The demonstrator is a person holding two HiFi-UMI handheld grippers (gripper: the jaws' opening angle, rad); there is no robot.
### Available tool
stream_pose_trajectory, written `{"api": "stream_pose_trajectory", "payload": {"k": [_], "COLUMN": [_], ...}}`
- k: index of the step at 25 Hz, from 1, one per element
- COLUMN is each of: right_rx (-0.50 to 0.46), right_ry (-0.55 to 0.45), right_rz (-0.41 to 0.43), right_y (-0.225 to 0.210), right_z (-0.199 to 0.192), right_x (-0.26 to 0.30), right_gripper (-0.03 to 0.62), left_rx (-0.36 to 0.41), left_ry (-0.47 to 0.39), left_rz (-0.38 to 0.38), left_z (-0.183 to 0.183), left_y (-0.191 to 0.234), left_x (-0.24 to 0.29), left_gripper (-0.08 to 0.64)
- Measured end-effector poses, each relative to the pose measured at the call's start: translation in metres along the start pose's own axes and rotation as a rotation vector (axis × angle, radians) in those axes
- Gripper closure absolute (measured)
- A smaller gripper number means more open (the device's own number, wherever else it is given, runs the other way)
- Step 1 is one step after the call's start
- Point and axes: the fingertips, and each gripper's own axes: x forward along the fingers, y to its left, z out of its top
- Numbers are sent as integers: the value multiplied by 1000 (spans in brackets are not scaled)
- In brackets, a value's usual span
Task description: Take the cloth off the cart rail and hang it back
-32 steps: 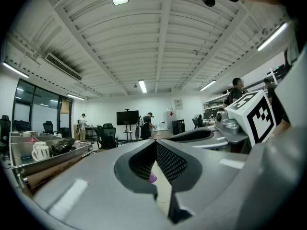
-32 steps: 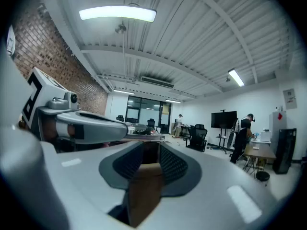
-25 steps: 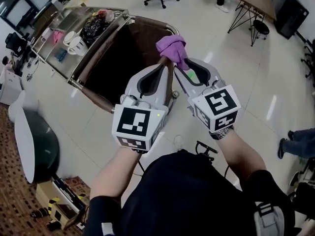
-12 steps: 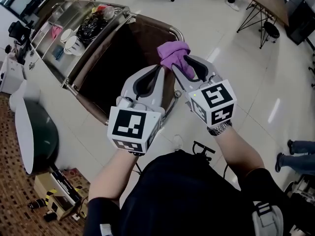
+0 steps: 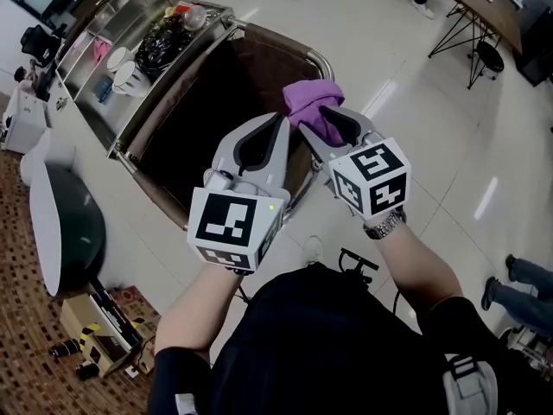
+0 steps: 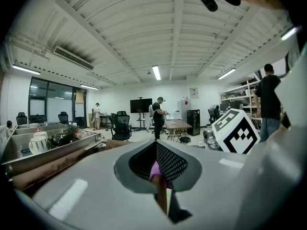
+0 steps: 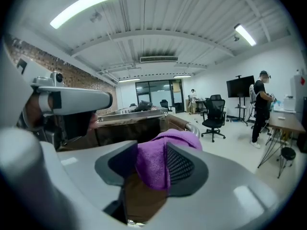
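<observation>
The right gripper (image 5: 321, 116) is clamped on the purple cloth (image 5: 309, 100). In the right gripper view, the cloth (image 7: 153, 166) fills the space between the two jaws and bulges up over their tips. It is bunched into a lump and held just above the near corner of the cart rail (image 5: 316, 55), beside the brown liner bag (image 5: 216, 102) that hangs inside the cart frame. Whether the cloth touches the rail cannot be told from these views.

The left gripper (image 5: 282, 121) lies close beside the right one, also pointing at the rail, with its jaws together and the tips meeting. In the left gripper view, a thin slit below its closed tips (image 6: 156, 143) shows a sliver of the purple cloth (image 6: 154, 169) and the brown edge of the cart beyond. Nothing is pinched between these jaws.

The marker cubes (image 5: 235, 225) sit on the backs of both grippers, nearest the person.

At the far end of the cart, a stainless tray (image 5: 97, 54) holds a black bag (image 5: 164, 46) and white cups (image 5: 126, 76). The cart stands on a glossy light floor (image 5: 406, 128).
</observation>
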Motion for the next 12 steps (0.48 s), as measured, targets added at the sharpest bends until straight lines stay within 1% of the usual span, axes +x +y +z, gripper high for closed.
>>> {"api": "stream_pose_trajectory", "payload": {"k": [2,3,5,7,12], "right_rx": [0,-4,-12,-20,-42], "right_ry": [-2,-3,-4,-10,-58], "right_rz": [7,8,1,-11,-19], "right_y": [0,0,1,3,12], "right_z": [0,1,2,5,24], "right_x": [2,3,3,-1,-14], "right_gripper": [416,434,524,553,568], "left_rx": [-2,-3,-3,-1,5], "left_ry": [6,7,7,4,-11], "left_rz": [2,3,5,6,20], "left_z": [-4,-5,-5,-3,7], "left_y": [2,3,4,2,0], "left_x": [2,3,1,-2,-14], "left_gripper": [557,557,557,557,557]}}
